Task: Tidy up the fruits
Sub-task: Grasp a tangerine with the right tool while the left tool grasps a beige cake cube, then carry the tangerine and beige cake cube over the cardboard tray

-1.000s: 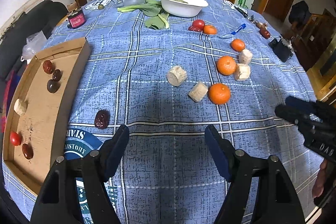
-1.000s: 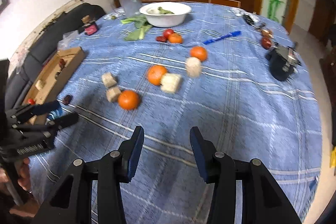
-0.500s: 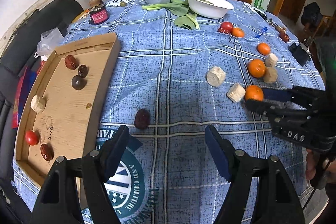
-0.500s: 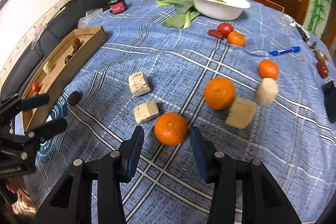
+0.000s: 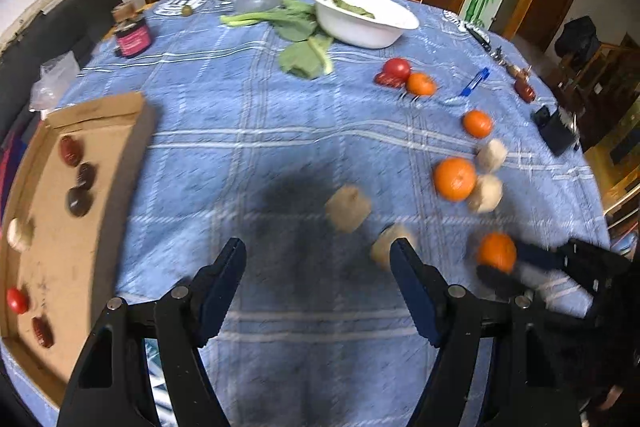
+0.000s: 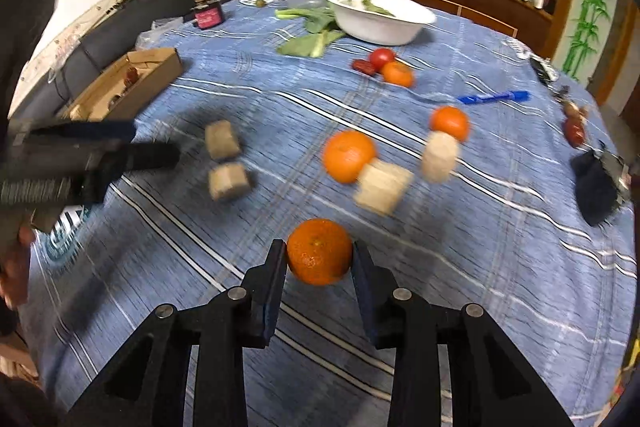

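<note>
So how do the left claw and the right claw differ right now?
The right claw has just been closing and now grips a mandarin between its pads; the left claw stands wide open with nothing between its fingers. The right claw is over the scattered fruit, while the left claw is over bare blue tablecloth nearer the cardboard tray. Both point down at the table.
</note>
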